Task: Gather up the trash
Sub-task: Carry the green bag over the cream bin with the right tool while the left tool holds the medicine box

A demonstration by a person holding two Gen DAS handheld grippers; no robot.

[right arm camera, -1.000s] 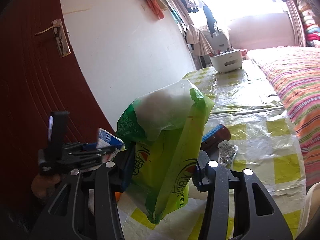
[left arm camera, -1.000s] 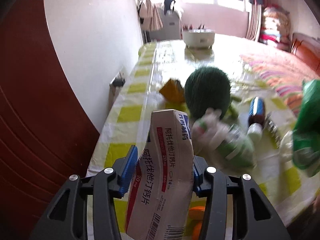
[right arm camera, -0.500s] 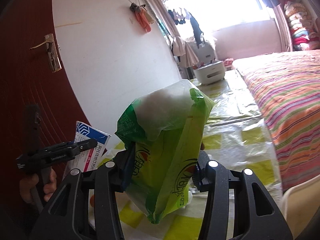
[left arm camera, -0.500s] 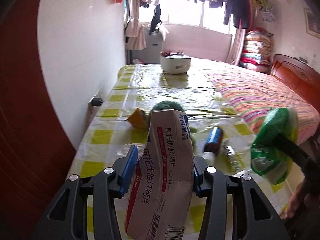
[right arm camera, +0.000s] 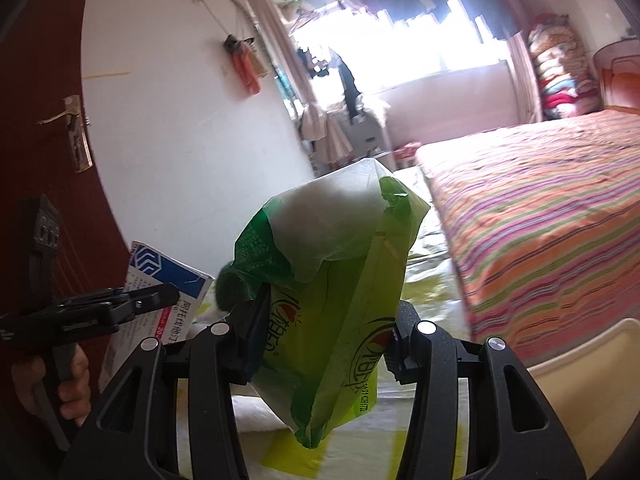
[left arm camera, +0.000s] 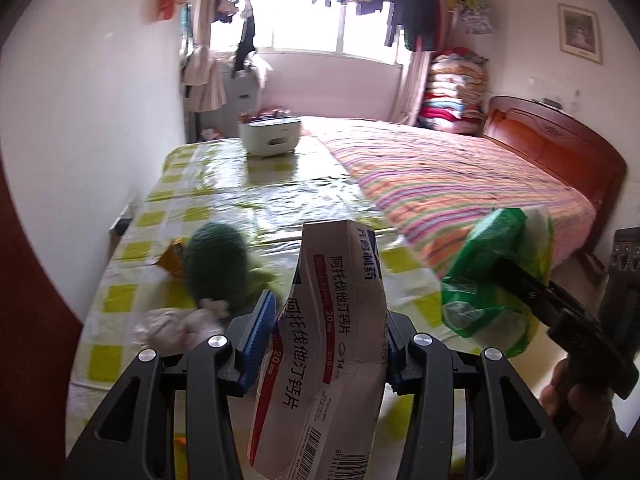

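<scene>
My left gripper (left arm camera: pixel 326 334) is shut on a crumpled white medicine box (left arm camera: pixel 332 344) with red and blue print, held upright above the near end of the table. My right gripper (right arm camera: pixel 324 334) is shut on a green plastic bag (right arm camera: pixel 332 280). The left wrist view shows that bag (left arm camera: pixel 492 276) at the right, with the right gripper's black frame and a hand behind it. The box (right arm camera: pixel 160 292) and the left gripper show at the left of the right wrist view. A crumpled white wrapper (left arm camera: pixel 172 324) lies on the yellow-checked tablecloth (left arm camera: pixel 132 248) just left of my left fingers.
A dark green fuzzy ball (left arm camera: pixel 216 268) and an orange scrap (left arm camera: pixel 172 260) lie on the table's left side. A white appliance (left arm camera: pixel 270 136) stands at the far end. A striped bed (left arm camera: pixel 460 184) runs along the right. A red door (right arm camera: pixel 52 160) is at the left.
Both grippers have pulled back from the table and tilted up, each keeping its load. The brown bottle and other litter near the table's front have dropped out of view; the room's far end now shows.
</scene>
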